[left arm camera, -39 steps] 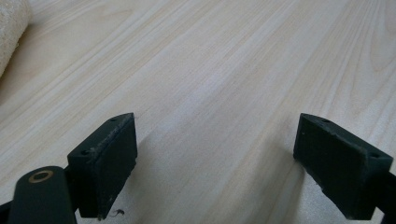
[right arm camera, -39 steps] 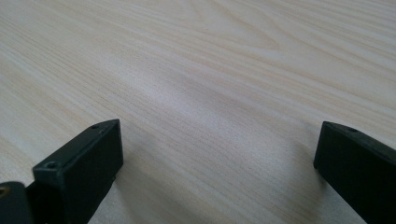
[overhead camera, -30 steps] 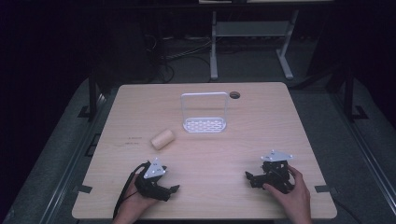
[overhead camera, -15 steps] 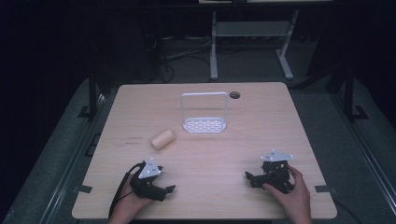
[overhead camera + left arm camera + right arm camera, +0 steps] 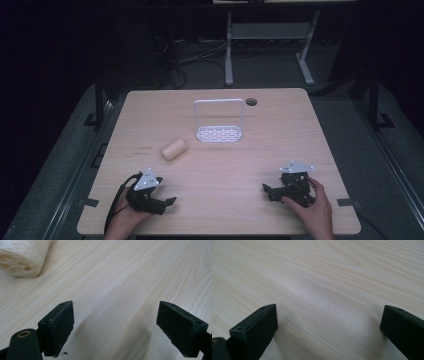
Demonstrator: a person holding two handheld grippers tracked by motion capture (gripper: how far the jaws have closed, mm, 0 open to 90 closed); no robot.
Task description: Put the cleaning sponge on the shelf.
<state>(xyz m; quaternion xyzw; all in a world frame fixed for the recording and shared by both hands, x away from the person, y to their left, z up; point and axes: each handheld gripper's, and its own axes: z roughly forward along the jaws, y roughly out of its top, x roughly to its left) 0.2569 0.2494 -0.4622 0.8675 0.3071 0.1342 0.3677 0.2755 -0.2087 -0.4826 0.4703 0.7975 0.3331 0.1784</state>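
A pale, fibrous loofah roll (image 5: 173,149) lies on its side left of the table's middle; its end also appears at the top left of the left gripper view (image 5: 22,255). Behind it stands a white wire-framed holder with a perforated base (image 5: 219,133). My left gripper (image 5: 169,202) rests low at the near left, jaws wide apart over bare wood (image 5: 115,322), with nothing between them. At the near right, my right gripper (image 5: 266,190) points left, likewise open and empty over the tabletop (image 5: 327,322).
The light wooden table (image 5: 280,140) has a round cable hole (image 5: 251,101) near its far edge. Dark floor, cables and a desk frame (image 5: 270,35) lie beyond. A cable trails from the left gripper off the near edge.
The left gripper has drifted slightly left and toward the near edge. The right gripper has stayed put.
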